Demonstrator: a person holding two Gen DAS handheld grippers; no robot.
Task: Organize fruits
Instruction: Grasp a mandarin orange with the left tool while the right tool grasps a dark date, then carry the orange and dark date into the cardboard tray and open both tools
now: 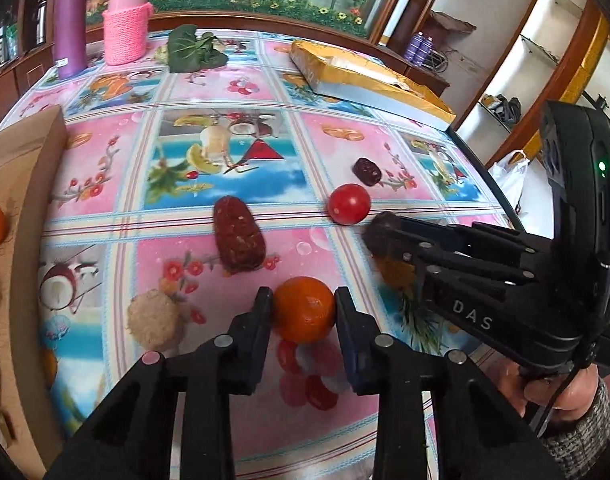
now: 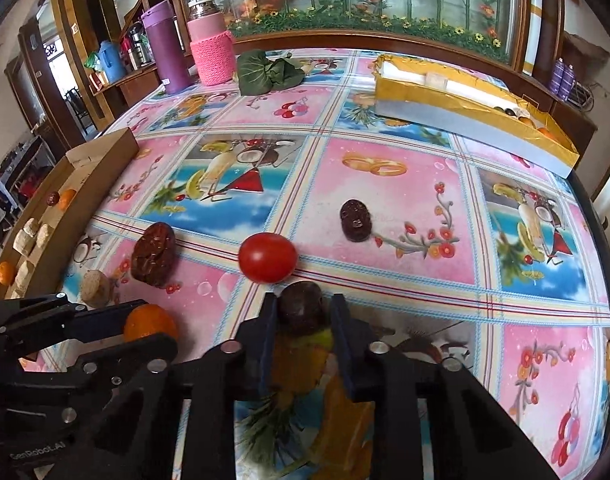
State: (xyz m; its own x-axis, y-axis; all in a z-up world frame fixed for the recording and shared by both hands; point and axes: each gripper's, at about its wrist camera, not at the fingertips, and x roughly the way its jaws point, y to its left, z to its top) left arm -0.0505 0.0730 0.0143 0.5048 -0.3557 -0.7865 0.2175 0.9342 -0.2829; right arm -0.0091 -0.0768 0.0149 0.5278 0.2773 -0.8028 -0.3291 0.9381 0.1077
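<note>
My left gripper [image 1: 303, 304] is shut on a small orange [image 1: 303, 314] at table level; it also shows in the right wrist view [image 2: 149, 325]. My right gripper [image 2: 303, 306] is shut on a dark round fruit [image 2: 303, 306]; in the left wrist view its tip [image 1: 379, 228] sits just right of a red tomato [image 1: 349, 209]. The tomato [image 2: 267, 257] lies just ahead of the right gripper. A large dark red date [image 1: 238, 239] and a small dark date [image 1: 367, 171] lie on the tablecloth. A beige biscuit-like ball [image 1: 156, 318] lies left of the orange.
A cardboard tray [image 2: 101, 164] at the left edge holds an orange, a dark fruit and beige pieces. A gold-lined white box [image 2: 465, 108] at the back right holds some fruit. A purple flask [image 2: 167, 52], a pink-sleeved jar [image 2: 213, 54] and green leaves [image 2: 267, 70] stand at the back.
</note>
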